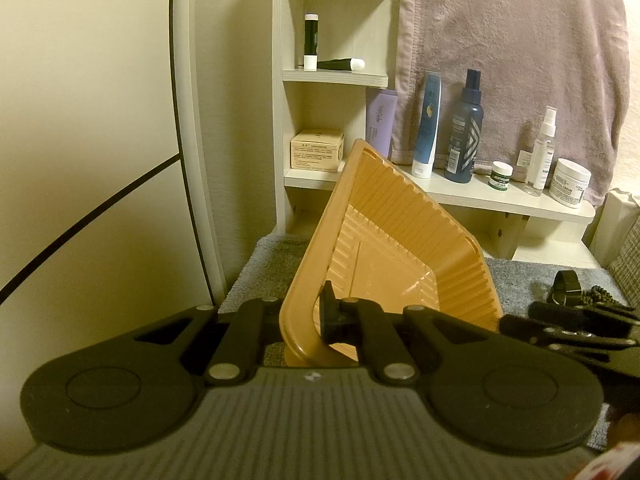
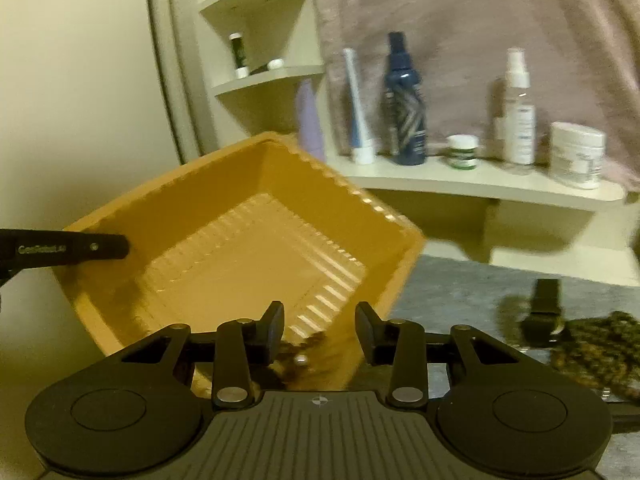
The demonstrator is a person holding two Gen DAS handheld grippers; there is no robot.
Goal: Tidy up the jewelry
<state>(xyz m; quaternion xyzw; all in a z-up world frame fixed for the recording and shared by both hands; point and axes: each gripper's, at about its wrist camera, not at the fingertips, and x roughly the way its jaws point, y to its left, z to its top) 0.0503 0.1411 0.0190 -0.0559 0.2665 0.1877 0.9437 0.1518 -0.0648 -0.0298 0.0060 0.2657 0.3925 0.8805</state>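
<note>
Two claws | left claw (image 1: 316,316) clenched on tilted tray (image 1: 384,248) rim | right claw (image 2: 320,332) released over beads (image 2: 300,356) low in frame | risk: tray slips, beads spill onto bench (image 2: 460,288)

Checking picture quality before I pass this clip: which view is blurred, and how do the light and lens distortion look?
Left wrist view: sharp; the orange tray and the bottles on the shelf are crisp, the light is warm and yellowish, and fisheye bending curves the wall lines. Right wrist view: motion-smeared; the bottles and the dark beaded jewelry on the mat are soft, and the same warm cast applies.
</note>
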